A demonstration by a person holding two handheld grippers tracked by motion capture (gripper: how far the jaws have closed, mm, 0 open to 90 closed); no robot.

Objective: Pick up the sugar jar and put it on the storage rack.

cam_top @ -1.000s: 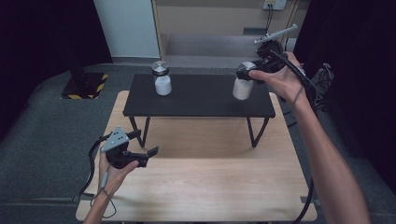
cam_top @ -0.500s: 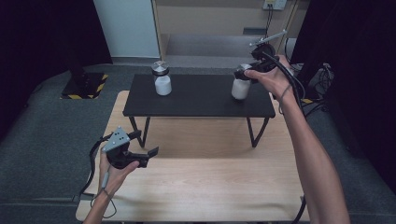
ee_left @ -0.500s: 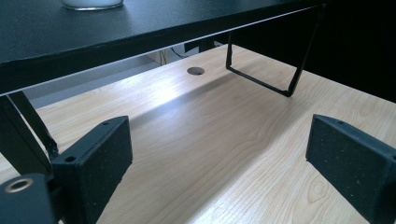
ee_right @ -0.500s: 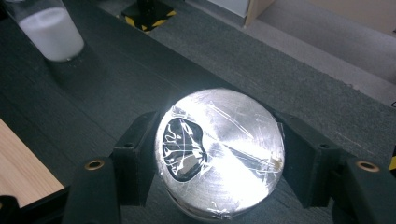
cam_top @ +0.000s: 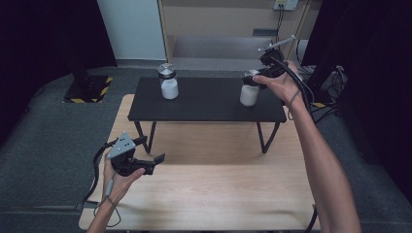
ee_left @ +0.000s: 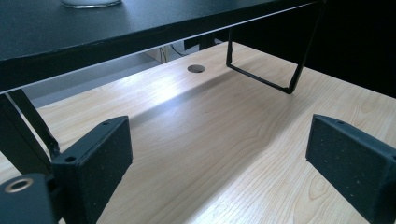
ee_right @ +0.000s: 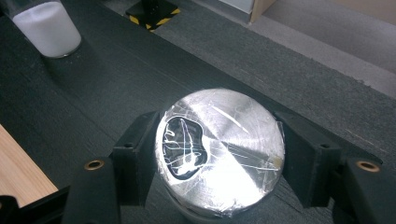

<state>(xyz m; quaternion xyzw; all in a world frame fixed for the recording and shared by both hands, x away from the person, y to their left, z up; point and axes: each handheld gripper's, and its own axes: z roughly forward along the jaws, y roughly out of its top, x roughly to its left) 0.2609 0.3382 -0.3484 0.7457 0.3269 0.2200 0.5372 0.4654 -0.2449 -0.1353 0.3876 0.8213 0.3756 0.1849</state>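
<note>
A white jar (cam_top: 248,95) with a silver lid (ee_right: 219,149) is at the right end of the low black table (cam_top: 204,104). My right gripper (cam_top: 253,80) comes at it from above and is shut on the lid, one pad pressing on each side. I cannot tell whether the jar's base touches the table top. A second white jar (cam_top: 169,83), also with a silver lid, stands at the table's left end (ee_right: 46,28). My left gripper (cam_top: 151,149) hovers open over the wooden table (cam_top: 209,189) with nothing between its pads (ee_left: 100,158).
The black table's thin metal legs (ee_left: 285,86) stand on the wooden table. A round cable hole (ee_left: 196,68) lies in the wood beneath it. A stand base with yellow-black stripes (cam_top: 87,90) sits on the grey floor at the far left.
My right hand has come a little down and to the left with the jar in its grip. The left hand has kept still.
</note>
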